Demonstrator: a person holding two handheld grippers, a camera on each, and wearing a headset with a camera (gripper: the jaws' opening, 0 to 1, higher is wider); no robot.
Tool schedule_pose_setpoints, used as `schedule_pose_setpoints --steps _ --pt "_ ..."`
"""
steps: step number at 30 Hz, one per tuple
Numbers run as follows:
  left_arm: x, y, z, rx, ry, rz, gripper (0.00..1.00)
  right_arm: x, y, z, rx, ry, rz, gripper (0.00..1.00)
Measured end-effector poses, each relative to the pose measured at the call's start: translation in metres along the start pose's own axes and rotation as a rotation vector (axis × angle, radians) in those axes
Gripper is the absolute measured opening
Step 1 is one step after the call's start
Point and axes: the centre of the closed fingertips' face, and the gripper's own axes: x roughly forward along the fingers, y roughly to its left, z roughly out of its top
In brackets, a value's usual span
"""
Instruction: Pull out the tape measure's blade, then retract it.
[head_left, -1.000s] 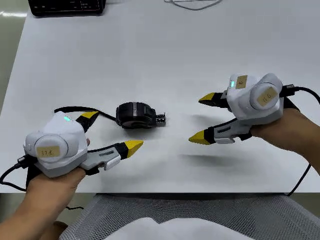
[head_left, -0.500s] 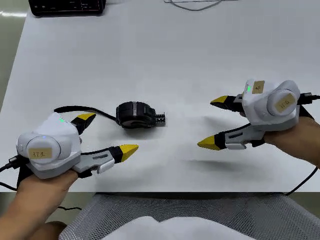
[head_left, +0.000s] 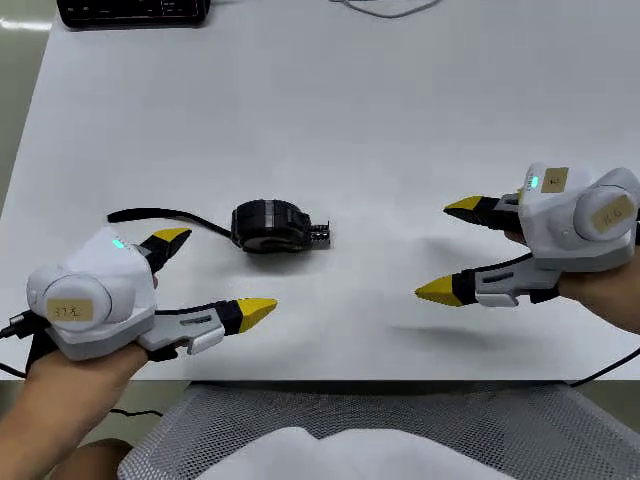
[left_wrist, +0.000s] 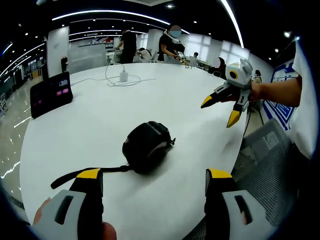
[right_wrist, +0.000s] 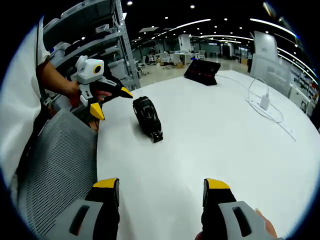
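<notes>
A black tape measure (head_left: 269, 227) lies on the white table (head_left: 330, 110), blade drawn in, its hook end pointing right and a black wrist strap (head_left: 160, 216) trailing left. It also lies ahead in the left gripper view, tape measure (left_wrist: 146, 144), and in the right gripper view, tape measure (right_wrist: 148, 115). My left gripper (head_left: 212, 273) hovers open just left and in front of it, holding nothing. My right gripper (head_left: 450, 247) is open and empty, well off to the right of the tape measure.
A dark tablet (head_left: 133, 11) stands at the table's far left edge, seen also as a tablet (right_wrist: 202, 72) in the right gripper view. A white charger and cable (left_wrist: 122, 78) lie further back. A grey mesh chair (head_left: 380, 430) sits below the near edge.
My right gripper has drawn back to the right and a little lower, away from the tape measure. My left gripper shifted slightly left. The tape measure has not moved.
</notes>
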Motion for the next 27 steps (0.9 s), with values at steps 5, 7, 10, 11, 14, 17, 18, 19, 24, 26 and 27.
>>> schedule_pose_setpoints --steps 5,7,10,11,14,17,18,19,24,26,27 --pt "-0.002 0.002 0.000 0.005 0.001 0.007 0.82 -0.008 -0.003 -0.004 0.008 0.001 -0.021 0.68" --pt "-0.003 0.003 0.000 0.011 0.000 0.013 0.83 -0.011 -0.005 -0.007 0.012 0.003 -0.029 0.68" --pt "-0.005 0.003 0.000 0.021 0.002 0.016 0.84 -0.015 -0.005 -0.010 0.018 0.005 -0.037 0.69" --pt "-0.005 0.004 0.000 0.026 0.002 0.016 0.86 -0.016 -0.005 -0.011 0.017 0.006 -0.039 0.69" --pt "-0.006 0.003 0.000 0.026 -0.001 0.013 0.87 -0.020 -0.004 -0.015 0.018 0.010 -0.045 0.70" --pt "-0.008 0.003 0.002 0.027 -0.007 0.006 0.88 -0.024 -0.003 -0.017 0.023 0.008 -0.047 0.72" --pt "-0.009 0.003 0.002 0.029 -0.006 0.004 0.89 -0.026 -0.003 -0.018 0.024 0.008 -0.050 0.72" --pt "-0.009 0.003 0.002 0.029 -0.009 0.001 0.90 -0.027 -0.004 -0.019 0.022 0.007 -0.054 0.72" --pt "-0.012 0.004 0.004 0.045 -0.018 0.001 0.97 -0.032 -0.001 -0.024 0.016 0.010 -0.055 0.75" --pt "-0.013 0.005 0.003 0.051 -0.017 0.003 0.97 -0.035 -0.001 -0.024 0.011 0.006 -0.058 0.76" --pt "-0.014 0.005 0.003 0.051 -0.019 0.000 0.97 -0.037 -0.001 -0.025 0.014 0.003 -0.057 0.76"
